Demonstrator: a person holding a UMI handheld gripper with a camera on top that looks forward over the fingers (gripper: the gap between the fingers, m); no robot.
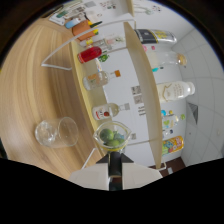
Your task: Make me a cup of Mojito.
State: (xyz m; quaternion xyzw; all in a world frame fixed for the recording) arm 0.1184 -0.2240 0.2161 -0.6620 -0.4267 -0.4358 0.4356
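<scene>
Gripper view: the glass [56, 132] on the bench [35, 75] looks empty. Limes [111, 137] sit untouched, so mixing seems barely begun. Whether the jaws are open, I cannot tell.

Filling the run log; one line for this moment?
gripper: shut on cup of limes | empty glass: beside it on counter | bottles: shelf beyond

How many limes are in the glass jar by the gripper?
2 limes in the jar: one green, one paler nearer the gripper. More may be hidden underneath.

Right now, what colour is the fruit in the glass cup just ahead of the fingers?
Green: the fruit, seemingly limes, sits in the glass cup, seen in the gripper view.
</scene>
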